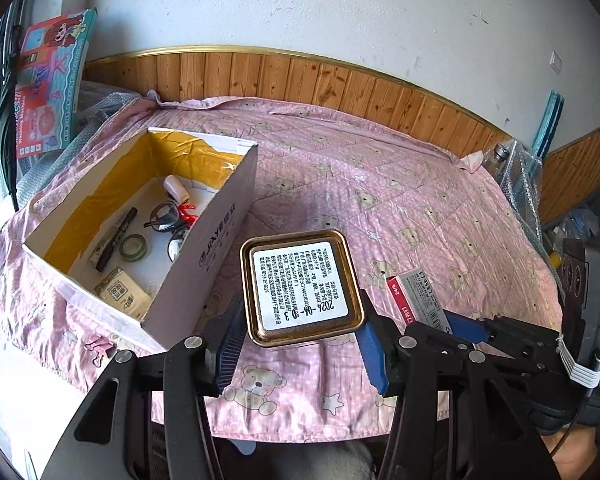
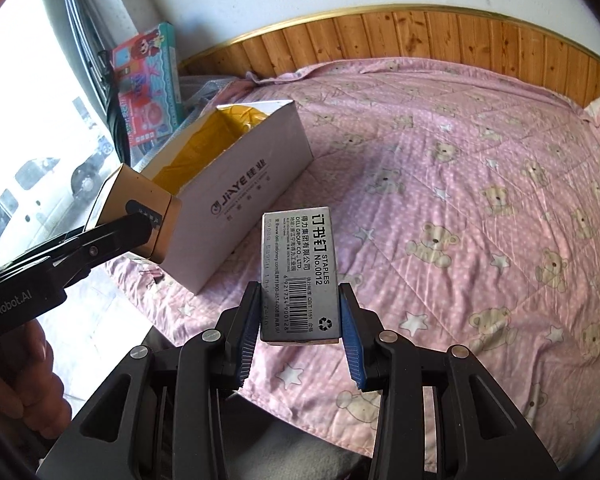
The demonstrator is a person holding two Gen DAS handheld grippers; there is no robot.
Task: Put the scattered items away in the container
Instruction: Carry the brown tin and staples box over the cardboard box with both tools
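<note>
Gold tin (image 1: 302, 286): square, rounded corners, metal; white label with small Chinese print and "2024-04-03"; clamped between the ribbed blue pads of the left gripper (image 1: 300, 344), held above the bed just right of the box.
Staple box (image 2: 299, 276): grey card, rectangular; "STAPLES No.0012", "DELI GROUP CO., LTD", a barcode and a recycling mark are read; gripped by the jaws of the right gripper (image 2: 300, 344), held over the quilt, right of the tin.
Cardboard box (image 1: 204, 248): white outside, yellow lining, open top; "JIAYE" is printed on the side; set at the left of the bed.
Box contents: black marker (image 1: 116, 238), tape roll (image 1: 135, 247), glasses (image 1: 166, 218), paper packet (image 1: 122, 292).
Quilt (image 1: 380, 184): pink, stitched, bear and star print.
Binder clip (image 1: 98, 346): pink, on the quilt near the box's near corner.
</note>
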